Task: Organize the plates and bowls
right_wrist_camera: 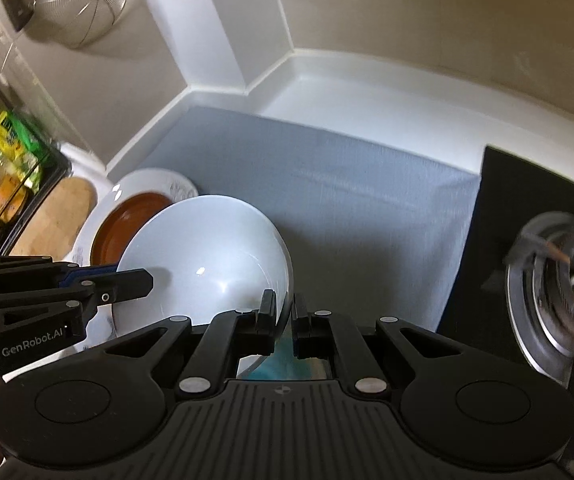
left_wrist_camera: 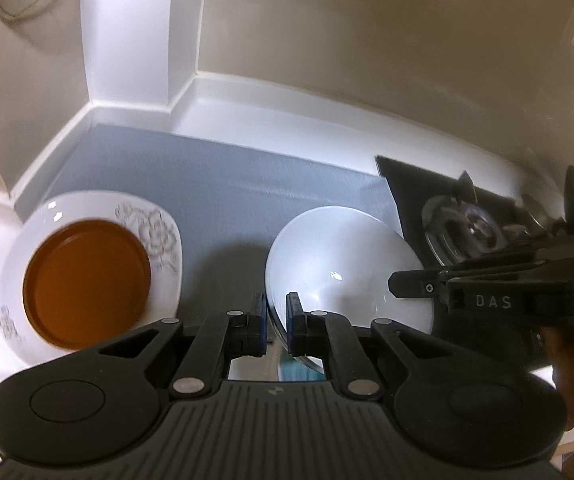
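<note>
Right wrist view: "GenRobot.AI" on left gripper (right_wrist_camera: 135, 282), apparently pinching white bowl (right_wrist_camera: 207, 256)

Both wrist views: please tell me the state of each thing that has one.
White bowl: upright, gripped at its rim from two sides.
Left gripper: shut on the bowl's rim.
Right gripper: shut on the bowl's rim.
Brown plate: lying on the flowered plate.
Stove burner: no flame visible.
Strainer: hanging on the wall.

White counter (left_wrist_camera: 271, 120), grey mat (left_wrist_camera: 207, 184), stove (right_wrist_camera: 527, 208)
</note>
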`<state>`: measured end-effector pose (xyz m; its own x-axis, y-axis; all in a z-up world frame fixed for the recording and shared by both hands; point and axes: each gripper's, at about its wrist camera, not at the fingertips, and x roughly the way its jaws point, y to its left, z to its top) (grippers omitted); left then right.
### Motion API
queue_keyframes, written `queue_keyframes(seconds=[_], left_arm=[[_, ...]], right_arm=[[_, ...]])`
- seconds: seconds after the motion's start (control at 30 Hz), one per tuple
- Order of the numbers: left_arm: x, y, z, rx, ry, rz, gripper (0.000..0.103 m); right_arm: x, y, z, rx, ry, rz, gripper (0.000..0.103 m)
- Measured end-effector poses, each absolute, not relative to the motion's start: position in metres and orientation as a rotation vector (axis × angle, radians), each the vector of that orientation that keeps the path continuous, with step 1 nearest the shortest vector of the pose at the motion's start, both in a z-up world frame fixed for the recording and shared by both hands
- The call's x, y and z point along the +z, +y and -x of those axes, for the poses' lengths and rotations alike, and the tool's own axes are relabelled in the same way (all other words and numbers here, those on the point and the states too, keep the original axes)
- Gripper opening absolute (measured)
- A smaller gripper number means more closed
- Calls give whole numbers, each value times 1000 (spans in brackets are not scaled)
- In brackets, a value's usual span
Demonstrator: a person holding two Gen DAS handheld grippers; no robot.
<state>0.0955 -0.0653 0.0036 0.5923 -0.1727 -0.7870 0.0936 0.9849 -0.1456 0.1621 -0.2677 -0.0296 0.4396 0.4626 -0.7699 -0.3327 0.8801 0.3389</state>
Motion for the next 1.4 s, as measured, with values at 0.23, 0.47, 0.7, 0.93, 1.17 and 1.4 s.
queue_keyframes(seconds=[0.23, 0.47, 0.7, 0.93, 1.17, 1.4], left_arm=[[-8, -70, -80, -168, 962, 102, 9], [-20, -73, -74, -180, 998, 100, 9], [-28, -75, -73, -174, 1017, 84, 9], [-33, -76, -74, -170, 1028, 79, 9], [-37, -77, -75, -159, 1027, 80, 9], [-38, -78, -75, -153, 1023, 64, 10]], right_arm=[[-35, -268, -141, 487, 1029, -115, 8], [-44, -265, -131, 464, 1054, -95, 8], [-54, -263, -126, 446, 1083, -85, 8], [-55, -258, -124, 433, 1079, -65, 8], [-53, -249, -119, 414, 1053, 5, 9], [-52, -241, -112, 401, 1004, 80, 12]])
